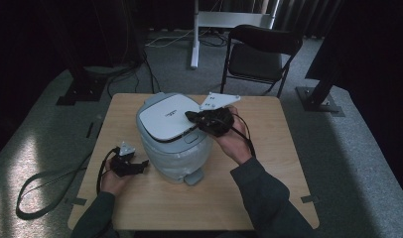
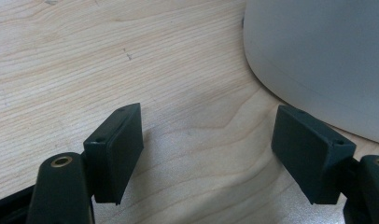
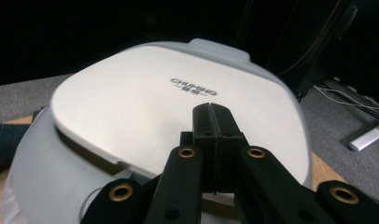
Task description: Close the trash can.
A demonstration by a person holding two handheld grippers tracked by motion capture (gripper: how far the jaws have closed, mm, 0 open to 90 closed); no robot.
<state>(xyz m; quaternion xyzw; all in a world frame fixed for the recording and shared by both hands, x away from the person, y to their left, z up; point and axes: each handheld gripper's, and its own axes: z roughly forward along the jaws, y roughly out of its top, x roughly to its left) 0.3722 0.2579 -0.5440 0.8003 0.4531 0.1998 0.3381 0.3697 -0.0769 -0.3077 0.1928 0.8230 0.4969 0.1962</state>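
Two grippers at work | table (image 1: 269, 163): wood, under both | rice cooker (image 1: 172, 136): lid down, between the grippers | right gripper (image 1: 190, 116): jaws pressed together, empty, tips over the lid's (image 3: 178, 112) front edge | left gripper (image 1: 142, 164): jaws wide, empty, low on the table, cooker wall (image 2: 318, 56) just beside one pad.

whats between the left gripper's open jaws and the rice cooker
Only bare wooden table: in the left gripper view the left gripper stands open with nothing between its jaws, and the rice cooker sits just beyond.
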